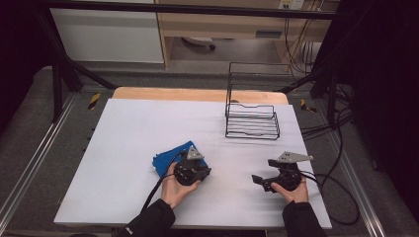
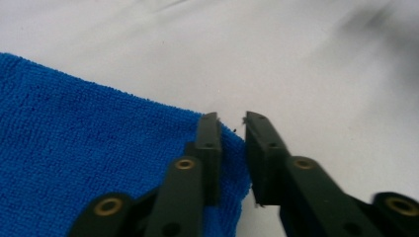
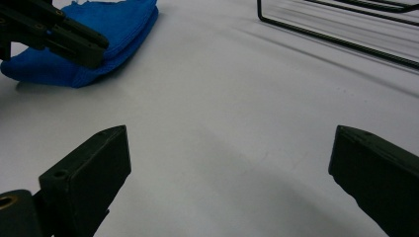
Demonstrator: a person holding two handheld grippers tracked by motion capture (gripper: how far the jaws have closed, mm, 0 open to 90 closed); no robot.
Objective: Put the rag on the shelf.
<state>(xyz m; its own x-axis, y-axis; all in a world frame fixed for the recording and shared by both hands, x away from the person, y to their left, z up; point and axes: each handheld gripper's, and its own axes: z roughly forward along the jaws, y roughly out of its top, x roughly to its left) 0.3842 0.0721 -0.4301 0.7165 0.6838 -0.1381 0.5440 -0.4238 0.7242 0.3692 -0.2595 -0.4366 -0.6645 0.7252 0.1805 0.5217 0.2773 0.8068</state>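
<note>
Left gripper (image 1: 193, 165) is sitting over the near corner of the blue microfibre cloth (image 1: 168, 157), jaws slightly parted. In the left gripper view (image 2: 231, 129) one jaw is lying on the cloth (image 2: 89, 163) and the other is just off its edge over the bare table cover (image 2: 296, 59). The pads are not pressing on the fabric, so the gripper is open with a narrow gap.

Cloth: looped terry pile, dense and matt, folded into a flat wedge; the doubled edge is showing in the right gripper view (image 3: 99, 39) as two stacked layers. The far part of the cloth is lying beyond the left gripper, and part of it is hiding under the gripper body in the high view.

Right gripper (image 1: 264, 174) is resting to the right of the left one, well apart from the cloth, jaws spread wide (image 3: 230, 168) over smooth pale sheet, holding nothing.

Black wire rack (image 1: 252, 121) is standing beyond the right gripper: thin rod, open-sided, with a tall back frame. Its base rods (image 3: 341, 29) are cut off by the frame's top edge.
</note>
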